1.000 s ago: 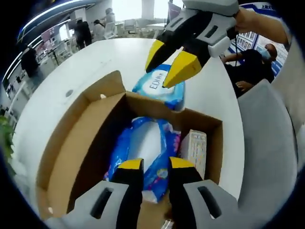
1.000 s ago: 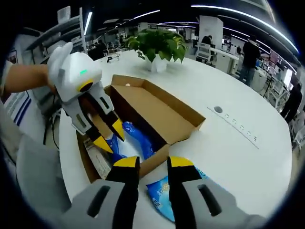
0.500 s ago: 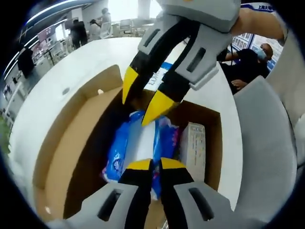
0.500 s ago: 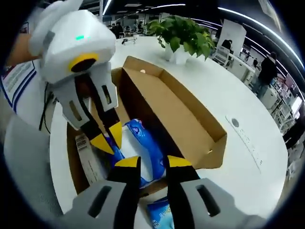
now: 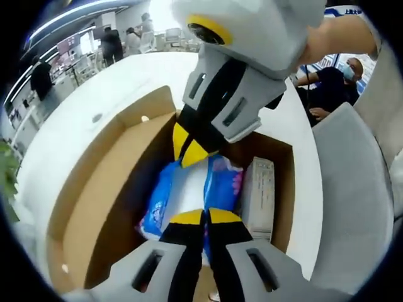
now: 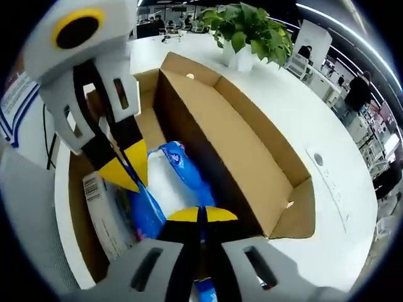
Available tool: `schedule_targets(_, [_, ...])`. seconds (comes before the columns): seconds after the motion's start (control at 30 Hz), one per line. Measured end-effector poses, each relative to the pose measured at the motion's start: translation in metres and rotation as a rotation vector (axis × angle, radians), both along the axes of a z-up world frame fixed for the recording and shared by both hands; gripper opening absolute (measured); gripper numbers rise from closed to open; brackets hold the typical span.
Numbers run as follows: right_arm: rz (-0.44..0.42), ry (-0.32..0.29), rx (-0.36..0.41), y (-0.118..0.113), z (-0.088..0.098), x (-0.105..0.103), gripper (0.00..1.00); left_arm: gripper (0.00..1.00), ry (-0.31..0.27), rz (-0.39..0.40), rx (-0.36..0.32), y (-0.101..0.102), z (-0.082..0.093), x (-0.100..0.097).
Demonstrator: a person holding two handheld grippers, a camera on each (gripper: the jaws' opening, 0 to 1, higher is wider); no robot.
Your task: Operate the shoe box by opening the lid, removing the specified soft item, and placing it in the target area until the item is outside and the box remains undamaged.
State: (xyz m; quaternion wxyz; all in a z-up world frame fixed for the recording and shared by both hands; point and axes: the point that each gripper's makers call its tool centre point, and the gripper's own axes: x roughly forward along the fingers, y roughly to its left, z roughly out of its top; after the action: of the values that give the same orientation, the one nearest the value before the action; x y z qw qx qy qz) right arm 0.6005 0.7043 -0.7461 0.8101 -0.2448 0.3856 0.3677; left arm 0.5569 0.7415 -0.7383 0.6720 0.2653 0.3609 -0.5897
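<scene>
**Q:** Yellow-tipped jaws stand nearest in both views; how are they set?

**A:** In the left gripper view, the left gripper (image 5: 205,218) has its jaws pressed together over the near end of the blue-and-white soft pack (image 5: 189,195); whether plastic is pinched between them cannot be told. In the right gripper view, the right gripper (image 6: 201,215) likewise has its tips meeting at the pack's (image 6: 167,182) opposite end, and again a pinch cannot be confirmed.

**Q:** Where does the pack lie?

**A:** Inside the open cardboard shoe box (image 5: 101,189), on its floor, between the long brown wall and a small white carton (image 5: 258,195) standing against the other side. In the right gripper view that carton (image 6: 104,211) carries a barcode label; its print is too small to read. Writing on the pack is blurred and not legible.

**Q:** And beyond the box?

**A:** The box (image 6: 252,151) rests on a white table (image 5: 119,82), its lid folded outward. A potted green plant (image 6: 249,31) stands at the far end of the table (image 6: 296,107) in the right gripper view. People stand in the office background, and a seated person (image 5: 330,94) is beside the table in the left gripper view.
</scene>
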Motion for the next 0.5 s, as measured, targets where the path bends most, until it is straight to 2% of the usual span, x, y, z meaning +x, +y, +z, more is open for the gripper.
schedule_targets(0.5, [0.031, -0.056, 0.021, 0.014, 0.032, 0.002, 0.00, 0.00, -0.033, 0.047, -0.034, 0.011, 0.027, 0.000])
